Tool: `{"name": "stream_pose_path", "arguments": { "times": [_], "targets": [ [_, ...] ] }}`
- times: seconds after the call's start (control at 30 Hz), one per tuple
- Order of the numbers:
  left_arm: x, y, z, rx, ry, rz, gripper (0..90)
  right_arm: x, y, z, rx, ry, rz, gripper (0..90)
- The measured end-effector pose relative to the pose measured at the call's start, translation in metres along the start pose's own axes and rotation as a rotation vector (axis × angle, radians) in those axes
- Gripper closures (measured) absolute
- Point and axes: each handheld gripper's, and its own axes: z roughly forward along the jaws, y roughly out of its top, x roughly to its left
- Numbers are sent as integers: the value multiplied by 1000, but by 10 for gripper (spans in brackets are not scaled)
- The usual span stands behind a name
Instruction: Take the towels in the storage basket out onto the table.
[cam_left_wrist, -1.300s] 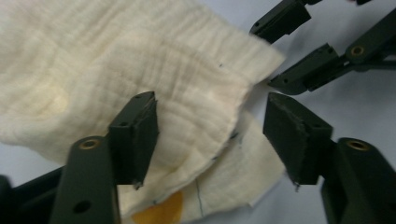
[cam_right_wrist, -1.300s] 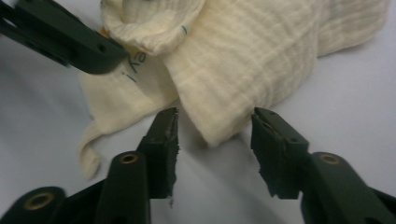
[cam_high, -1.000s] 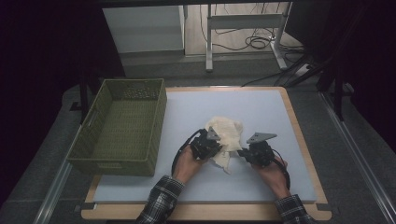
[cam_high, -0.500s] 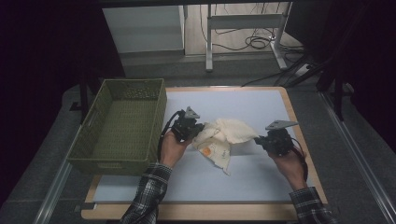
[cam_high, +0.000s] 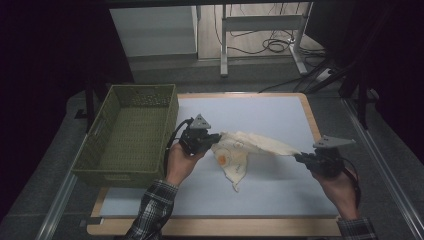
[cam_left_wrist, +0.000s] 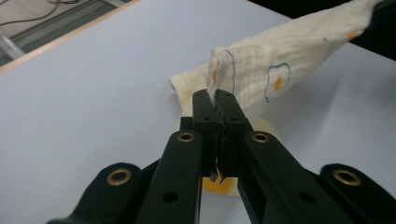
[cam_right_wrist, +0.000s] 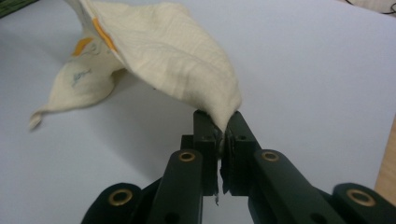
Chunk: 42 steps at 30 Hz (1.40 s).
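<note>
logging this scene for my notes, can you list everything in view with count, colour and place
cream muslin cloth with fried-egg print: one, cream with orange spots, stretched between both grippers above the mat, one corner hanging down
green woven plastic basket: one, olive green, left of the mat
pale blue mat: one, on the wood-edged table
metal desk frame: one, grey, on the floor beyond the table, cables beside it
left gripper: black, shut on a cloth corner
right gripper: black, shut on the opposite corner
</note>
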Motion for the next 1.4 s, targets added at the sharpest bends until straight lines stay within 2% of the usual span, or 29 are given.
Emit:
{"name": "stream_pose_path", "arguments": {
  "times": [0.13,0.27,0.53,0.6,0.67,0.73,0.8,0.93,1.03,1.1,1.17,1.4],
  "targets": [
    [-17,-15,-5,14,-45,25,883,7,-17,-13,3,28,5,853],
    [-30,-37,-7,31,-90,28,882,17,-33,-19,16,52,0,850],
    [-52,-87,-2,88,-168,1,873,35,-63,-13,52,98,4,843],
    [-54,-96,0,100,-178,-9,827,39,-70,-10,63,106,5,813],
    [-53,-101,0,104,-169,-19,684,41,-75,-9,76,106,8,761],
    [-50,-102,-4,95,-154,-34,576,40,-79,-12,82,115,21,739],
    [-45,-99,-9,75,-144,-56,511,37,-81,-18,73,119,29,723],
    [-38,-88,-11,45,-100,-69,502,30,-79,-30,62,93,35,717],
    [-32,-79,1,49,-58,-59,502,23,-73,-30,52,83,40,715],
    [-27,-76,10,53,-52,-68,502,19,-66,-24,49,79,38,715],
    [-21,-72,20,60,-27,-69,503,13,-57,-13,37,81,38,719],
    [-1,-69,49,76,5,-104,549,0,-15,38,32,93,16,772]
  ]
}}
